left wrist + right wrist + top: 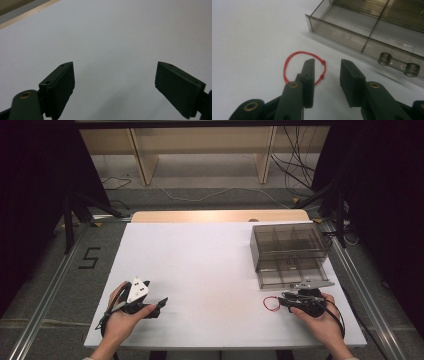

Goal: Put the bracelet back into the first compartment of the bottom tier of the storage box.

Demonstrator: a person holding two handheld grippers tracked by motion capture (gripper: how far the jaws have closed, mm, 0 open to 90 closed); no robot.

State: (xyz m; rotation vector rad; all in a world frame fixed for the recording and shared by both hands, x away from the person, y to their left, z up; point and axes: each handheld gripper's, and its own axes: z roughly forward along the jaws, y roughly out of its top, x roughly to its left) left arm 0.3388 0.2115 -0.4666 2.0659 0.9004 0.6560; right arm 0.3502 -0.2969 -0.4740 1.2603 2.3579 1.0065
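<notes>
A thin red string loop [271, 303] with two small knots lies flat on the white table [200, 270], just left of my right gripper [285, 299]. In the right gripper view the loop [287, 67] sits under and around the left jaw, and its knotted side lies in the gap between the jaws. My right gripper [327, 62] has its jaws partly apart, and the pads are not pressing on the string. Near the table's front left, my left gripper [159, 307] rests in the person's hand. It [115, 65] is wide open over bare white surface.
A smoke-tinted plastic drawer box [290, 252] stands at the right of the table, its divided drawer [342, 35] pulled out toward the right gripper. The drawer's clear handle [399, 65] is close to the right jaw. A wooden strip [220, 216] edges the table's far side.
</notes>
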